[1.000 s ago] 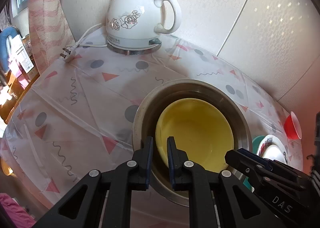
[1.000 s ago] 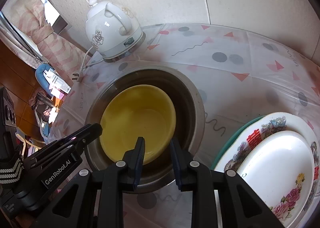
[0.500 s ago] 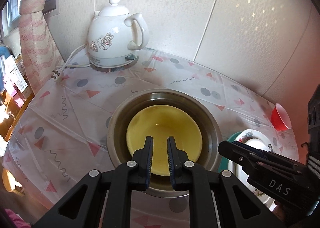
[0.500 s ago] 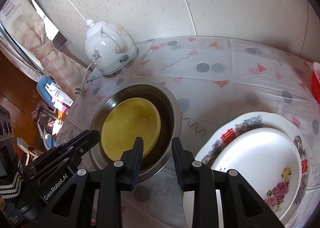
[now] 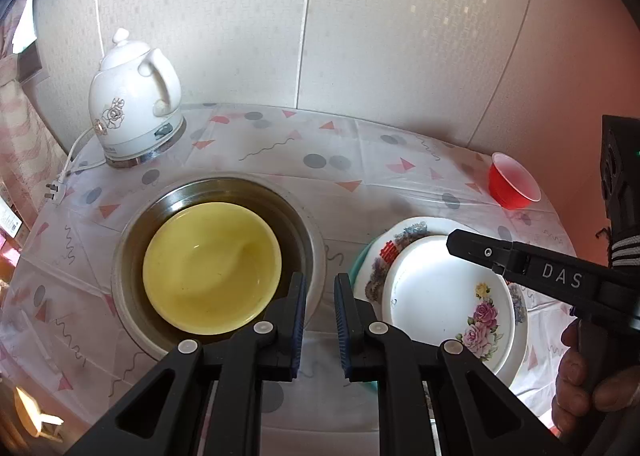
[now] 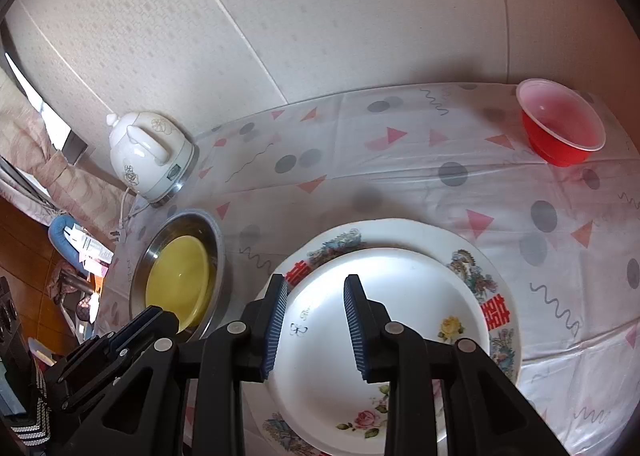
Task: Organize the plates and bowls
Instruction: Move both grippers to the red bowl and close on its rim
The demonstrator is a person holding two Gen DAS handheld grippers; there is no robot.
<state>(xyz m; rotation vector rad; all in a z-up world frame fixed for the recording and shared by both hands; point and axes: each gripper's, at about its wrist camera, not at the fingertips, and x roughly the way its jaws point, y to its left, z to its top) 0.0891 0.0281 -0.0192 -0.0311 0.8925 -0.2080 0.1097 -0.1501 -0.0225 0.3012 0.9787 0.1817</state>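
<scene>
Near the left edge of the worktop [image 5: 360,160], which is draped in a translucent plastic cloth printed with pink triangles, grey dots and squiggles, a round stainless-steel basin [image 5: 316,232] holds a pale yellow plastic bowl [image 5: 212,268] nested inside it. Toward the front edge, just right of the basin, sits a stack of plates: a white ceramic plate with rose decals [image 6: 384,340] lies on a larger white plate with a red-character and floral rim [image 6: 472,268], and a sliver of teal plate [image 5: 358,264] shows beneath them in the left wrist view. A small red plastic bowl [image 6: 560,128] stands alone near the back right corner, well apart from the stack. A white ceramic electric kettle with flower motifs [image 5: 134,104] stands at the back left corner against the wall, its cord and plug [image 5: 54,192] trailing down the left edge. The left hand-held gripper [image 5: 320,296] hangs above the cloth between basin and plate stack, its jaws drawn nearly together and grasping nothing. The right hand-held gripper [image 6: 316,304] hovers above the rose plate with a clear gap between its jaws, released and empty; a hand [image 5: 588,372] grips its handle.
</scene>
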